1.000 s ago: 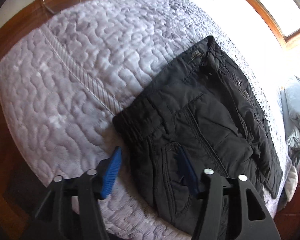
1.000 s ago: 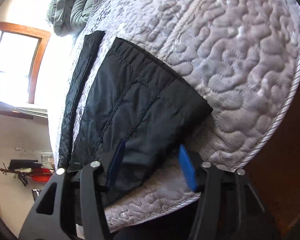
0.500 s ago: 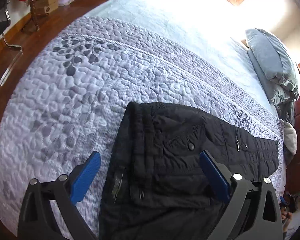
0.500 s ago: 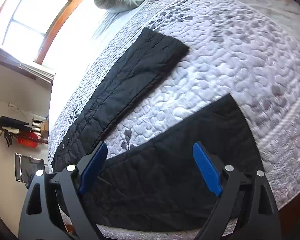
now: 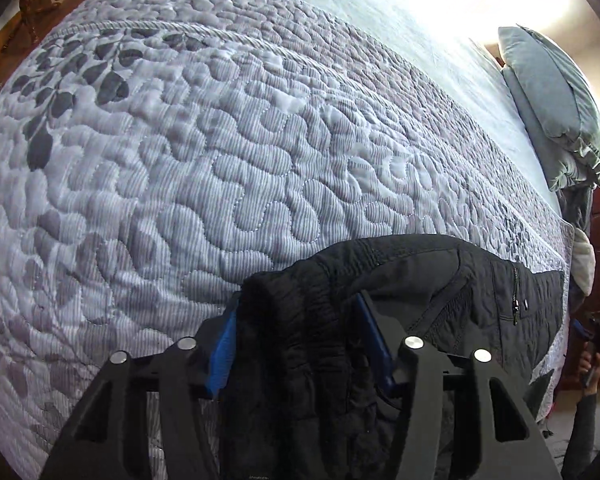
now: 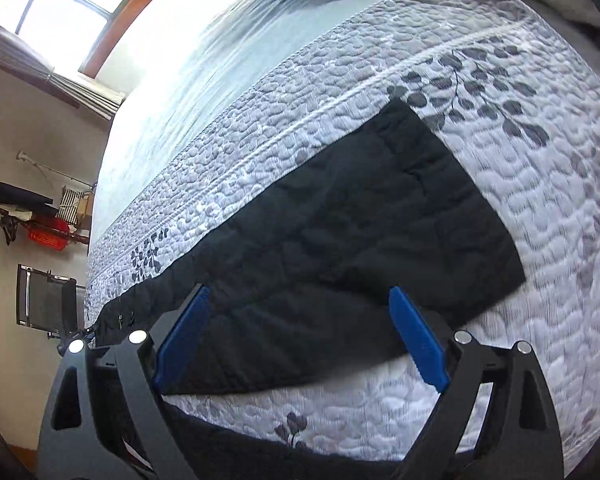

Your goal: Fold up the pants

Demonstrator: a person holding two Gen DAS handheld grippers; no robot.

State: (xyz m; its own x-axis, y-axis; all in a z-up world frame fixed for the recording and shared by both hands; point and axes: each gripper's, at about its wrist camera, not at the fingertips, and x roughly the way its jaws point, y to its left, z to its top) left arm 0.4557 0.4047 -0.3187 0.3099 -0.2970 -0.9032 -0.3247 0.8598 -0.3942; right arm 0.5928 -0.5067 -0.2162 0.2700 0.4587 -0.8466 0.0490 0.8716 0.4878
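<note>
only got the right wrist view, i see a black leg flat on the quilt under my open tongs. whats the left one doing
Observer: The left tongs are closing, with the bunched waist end of the pants between the blue pads.
Operator: is that end flat like the leg
Observer: No, it is rumpled and rises in a hump off the quilt at the tongs.
Operator: any marker for which face is up
Observer: A zip pocket shows on top, a little way along from the waist.
</note>
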